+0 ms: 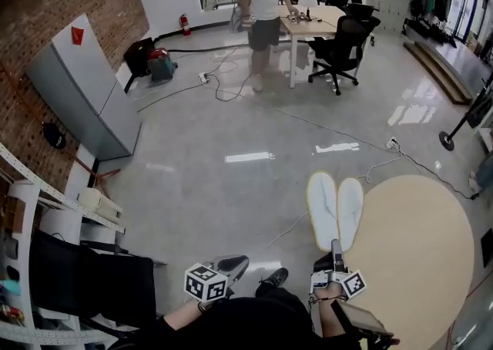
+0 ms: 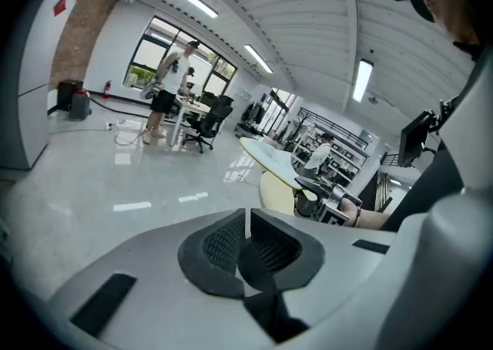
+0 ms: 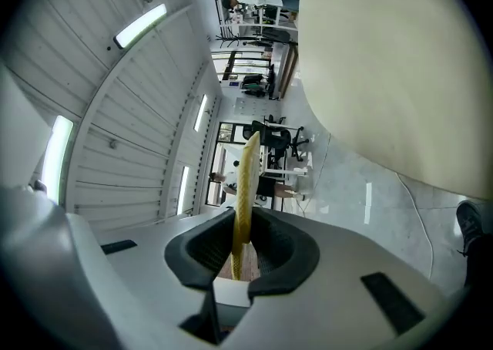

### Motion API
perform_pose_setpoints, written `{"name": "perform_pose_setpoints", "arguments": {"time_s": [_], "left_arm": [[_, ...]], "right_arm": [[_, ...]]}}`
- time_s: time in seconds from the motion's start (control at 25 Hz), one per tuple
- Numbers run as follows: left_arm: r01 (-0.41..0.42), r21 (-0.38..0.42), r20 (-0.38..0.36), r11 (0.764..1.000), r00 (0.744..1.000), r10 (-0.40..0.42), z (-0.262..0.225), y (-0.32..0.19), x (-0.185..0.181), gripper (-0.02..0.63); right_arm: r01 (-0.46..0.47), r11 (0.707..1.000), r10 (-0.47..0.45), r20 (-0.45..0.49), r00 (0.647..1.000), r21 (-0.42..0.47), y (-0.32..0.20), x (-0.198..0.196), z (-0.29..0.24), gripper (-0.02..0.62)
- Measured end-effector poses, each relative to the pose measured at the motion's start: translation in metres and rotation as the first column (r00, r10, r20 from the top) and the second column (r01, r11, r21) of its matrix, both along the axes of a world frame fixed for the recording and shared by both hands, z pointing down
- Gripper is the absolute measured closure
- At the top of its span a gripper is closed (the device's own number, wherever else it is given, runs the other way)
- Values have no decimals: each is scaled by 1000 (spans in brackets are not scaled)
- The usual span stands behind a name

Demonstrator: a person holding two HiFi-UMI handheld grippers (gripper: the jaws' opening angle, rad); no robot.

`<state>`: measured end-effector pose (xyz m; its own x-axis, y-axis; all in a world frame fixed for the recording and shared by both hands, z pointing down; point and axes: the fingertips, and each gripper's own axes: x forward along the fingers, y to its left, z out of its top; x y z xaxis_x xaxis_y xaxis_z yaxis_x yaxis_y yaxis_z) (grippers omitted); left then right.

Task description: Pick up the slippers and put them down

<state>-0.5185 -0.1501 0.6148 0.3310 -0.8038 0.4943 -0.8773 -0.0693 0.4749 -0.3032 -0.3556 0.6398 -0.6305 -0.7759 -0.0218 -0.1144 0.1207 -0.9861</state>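
Right gripper (image 1: 337, 252) is pinching the flat white, yellow-soled slipper pair (image 1: 333, 203) by the heels. Long axis is pointing up-frame from the jaws, alongside the round beige tabletop (image 1: 420, 256), left edge. Left gripper (image 1: 233, 266) is hanging pressed together, empty.

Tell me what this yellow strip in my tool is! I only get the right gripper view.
Observer: It's a slipper's edge. The head view shows two pale slippers side by side, sticking out of the right tool.
Operator: Are they put down yet?
Observer: Seen from above, one overlaps the round table's rim, the other the floor; touching, I can't tell.
Operator: And my other tool?
Observer: The left tool is shut, with nothing in it.
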Motion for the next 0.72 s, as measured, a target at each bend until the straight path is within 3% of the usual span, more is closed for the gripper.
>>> {"name": "perform_pose_setpoints", "arguments": {"time_s": [0.16,0.36,0.72], "left_arm": [[-58,-16,23,998,998,58,-3,-71,-3,568],[-64,-24,41,998,997,65,-2,-141,-11,568],[-206,-37,3,978,978,206,-3,-235,22,568]], "right_arm": [[-20,1000,20,2,1000,-9,-58,-1,8,529],[-73,997,74,25,997,-35,-122,5,14,529],[-212,976,213,25,977,-40,-176,58,12,529]]}}
